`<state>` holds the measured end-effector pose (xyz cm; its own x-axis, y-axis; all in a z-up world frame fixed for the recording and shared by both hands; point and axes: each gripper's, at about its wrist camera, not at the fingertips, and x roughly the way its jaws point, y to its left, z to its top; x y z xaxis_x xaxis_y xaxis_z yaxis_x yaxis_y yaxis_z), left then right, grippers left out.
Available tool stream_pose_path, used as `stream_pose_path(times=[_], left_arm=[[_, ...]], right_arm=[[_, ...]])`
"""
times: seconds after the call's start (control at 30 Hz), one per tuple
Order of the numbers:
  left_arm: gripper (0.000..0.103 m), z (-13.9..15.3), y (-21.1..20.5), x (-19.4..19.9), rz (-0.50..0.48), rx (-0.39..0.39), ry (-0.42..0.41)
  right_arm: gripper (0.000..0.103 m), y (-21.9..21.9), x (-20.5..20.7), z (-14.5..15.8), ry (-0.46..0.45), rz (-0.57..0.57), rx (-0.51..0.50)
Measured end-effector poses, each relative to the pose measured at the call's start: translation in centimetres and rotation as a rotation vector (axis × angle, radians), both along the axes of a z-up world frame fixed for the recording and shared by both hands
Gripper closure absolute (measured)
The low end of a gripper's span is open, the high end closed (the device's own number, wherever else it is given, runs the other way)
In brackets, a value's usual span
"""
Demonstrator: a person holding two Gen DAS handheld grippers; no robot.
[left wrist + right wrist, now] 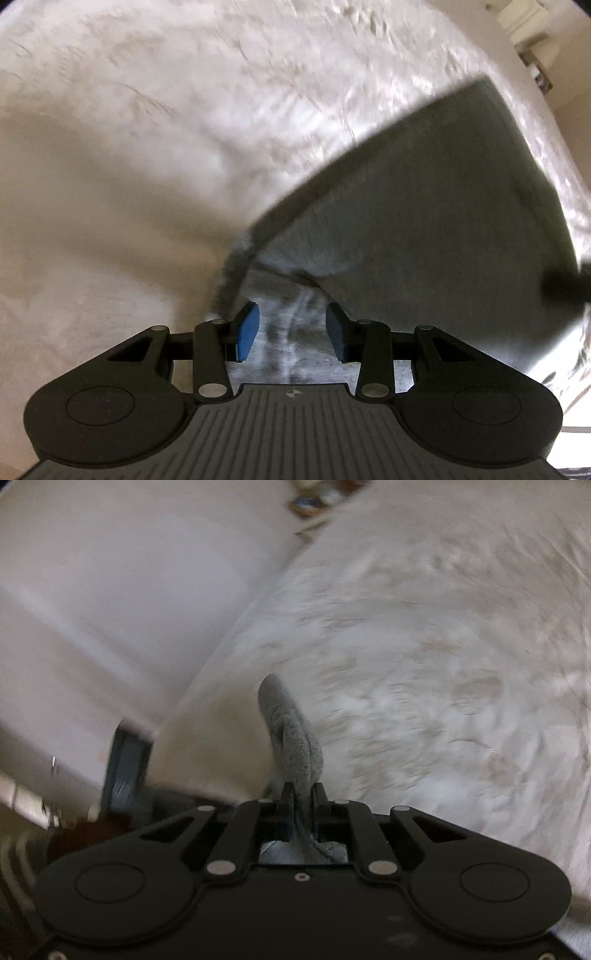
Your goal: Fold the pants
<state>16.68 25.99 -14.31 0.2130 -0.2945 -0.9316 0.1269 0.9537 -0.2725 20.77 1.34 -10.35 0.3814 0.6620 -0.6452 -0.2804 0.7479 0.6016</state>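
The grey pants hang and spread over a white patterned bedcover in the left wrist view. My left gripper is open, its blue pads on either side of a bunched grey part of the pants, not closed on it. In the right wrist view my right gripper is shut on a fold of the grey pants, which sticks up between the fingers. A dark blurred shape at the right edge of the left view may be the other gripper.
The bedcover fills most of the right wrist view. A white wall or board stands to the left, with a dark blurred object below it. Room furniture shows at the far right of the left view.
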Motion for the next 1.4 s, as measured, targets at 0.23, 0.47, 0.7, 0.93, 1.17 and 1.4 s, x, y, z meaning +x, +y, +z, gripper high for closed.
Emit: stream_pose_path(times=[0.23, 0.47, 0.7, 0.93, 1.17, 1.4], left_arm=[[0.064, 3.0, 3.6, -2.3, 0.065, 0.081, -0.07], [0.064, 5.9, 3.9, -4.3, 0.144, 0.096, -0.174], [0.064, 4.7, -1.5, -5.0, -0.013, 0.039, -0.177], [0.064, -2.0, -4.7, -8.4, -0.159, 0.088, 0.012], [0.064, -1.2, -4.0, -9.3, -0.081, 0.072, 0.022], [0.064, 2.5, -6.1, -8.0, -0.016, 0.078, -0.076]], right_arm=[[0.093, 6.1, -7.1, 0.6, -0.057, 0.214, -0.077], [0.095, 10.2, -11.7, -2.7, -0.03, 0.333, -0.138], [0.091, 10.1, -12.5, -2.9, -0.01, 0.272, -0.136], [0.081, 3.8, -13.4, -1.2, 0.017, 0.019, -0.15], [0.072, -5.2, -13.4, -1.0, 0.069, -0.229, -0.214], [0.067, -12.5, -8.9, -1.8, 0.094, -0.371, -0.247]])
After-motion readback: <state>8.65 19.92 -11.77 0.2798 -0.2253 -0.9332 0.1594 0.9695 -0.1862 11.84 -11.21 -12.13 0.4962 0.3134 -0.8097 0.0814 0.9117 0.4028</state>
